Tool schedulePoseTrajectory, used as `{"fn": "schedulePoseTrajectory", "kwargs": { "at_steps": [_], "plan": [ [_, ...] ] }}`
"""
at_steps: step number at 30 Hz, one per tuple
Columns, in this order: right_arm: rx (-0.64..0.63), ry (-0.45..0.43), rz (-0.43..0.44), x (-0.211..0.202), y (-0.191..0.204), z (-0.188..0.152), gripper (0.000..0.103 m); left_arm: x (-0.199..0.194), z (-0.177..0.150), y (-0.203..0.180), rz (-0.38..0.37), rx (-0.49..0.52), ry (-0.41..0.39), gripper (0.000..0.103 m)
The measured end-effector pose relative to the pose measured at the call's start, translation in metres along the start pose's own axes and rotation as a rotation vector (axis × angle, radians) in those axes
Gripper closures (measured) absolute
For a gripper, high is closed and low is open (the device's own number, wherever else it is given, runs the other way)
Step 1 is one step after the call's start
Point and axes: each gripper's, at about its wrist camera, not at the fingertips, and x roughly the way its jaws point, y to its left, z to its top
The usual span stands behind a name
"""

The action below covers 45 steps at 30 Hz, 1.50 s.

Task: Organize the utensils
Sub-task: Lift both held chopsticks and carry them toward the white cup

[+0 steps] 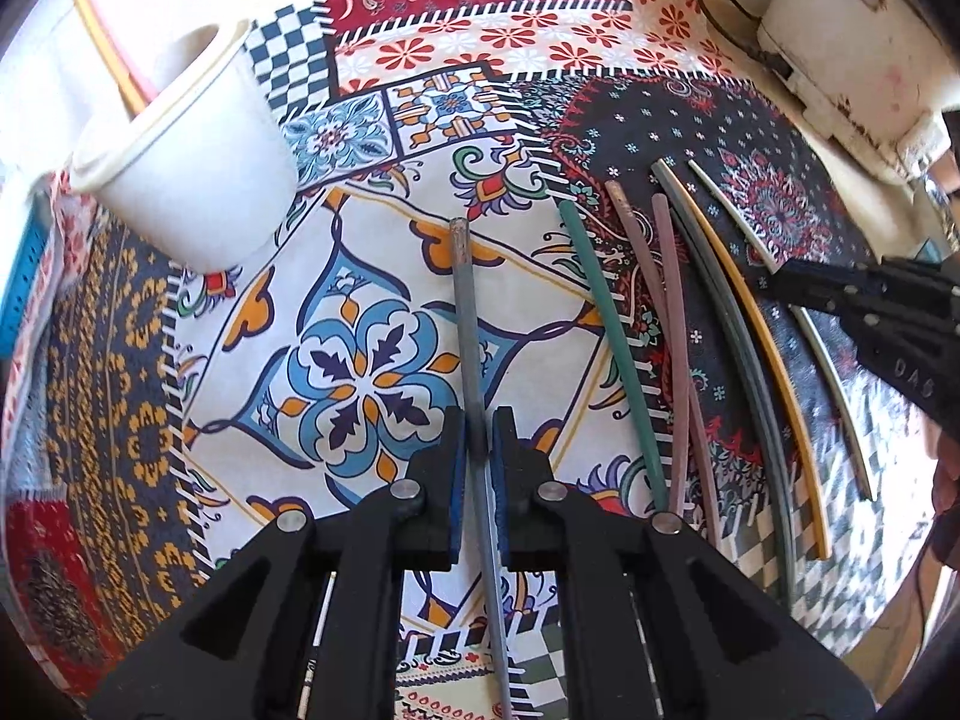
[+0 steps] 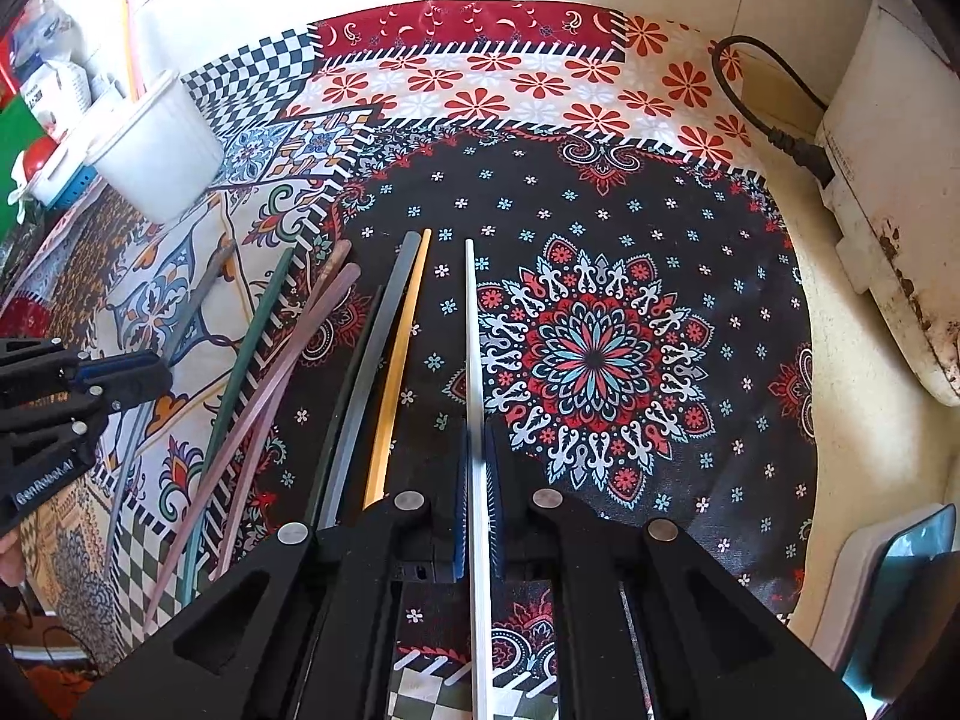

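My left gripper (image 1: 479, 429) is shut on a grey chopstick (image 1: 466, 300) that points forward over the patterned cloth. My right gripper (image 2: 477, 450) is shut on a white chopstick (image 2: 471, 330) over the dark floral patch. Between them lie several loose chopsticks: a green one (image 1: 606, 324), two pink ones (image 1: 669, 300), dark grey ones (image 2: 384, 348) and a yellow one (image 2: 403, 354). A white cup (image 1: 186, 144) stands at the far left with orange and yellow sticks (image 1: 102, 42) in it. The right gripper's side (image 1: 864, 294) shows in the left wrist view; the left gripper (image 2: 144, 375) shows in the right wrist view.
A patchwork cloth (image 2: 540, 84) covers the table. A white appliance (image 2: 888, 192) with a black power cord (image 2: 774, 102) stands at the right edge. A blue basket (image 1: 21, 276) and clutter (image 2: 48, 114) sit beyond the cup at the left. A tablet-like object (image 2: 906, 570) lies at the lower right.
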Motion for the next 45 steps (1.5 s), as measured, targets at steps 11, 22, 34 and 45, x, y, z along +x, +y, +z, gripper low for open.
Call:
{"fn": "schedulePoseTrajectory", "kwargs": {
  "at_steps": [11,22,34,45],
  "plan": [
    [0.057,-0.068,0.043,-0.023,-0.008,0.0,0.098,-0.007,0.004,0.013,-0.04,-0.034,0.0,0.098],
    [0.092,-0.221,0.062,-0.08,-0.012,0.008,0.098,-0.083,0.013,0.032,-0.083,-0.12,-0.201,0.098],
    [0.031,-0.349,0.074,-0.122,0.008,0.03,0.098,-0.155,0.016,0.05,-0.067,-0.179,-0.405,0.098],
    [-0.039,-0.404,0.095,-0.143,0.033,0.036,0.098,-0.187,0.014,0.065,-0.057,-0.223,-0.497,0.098]
  ]
}}
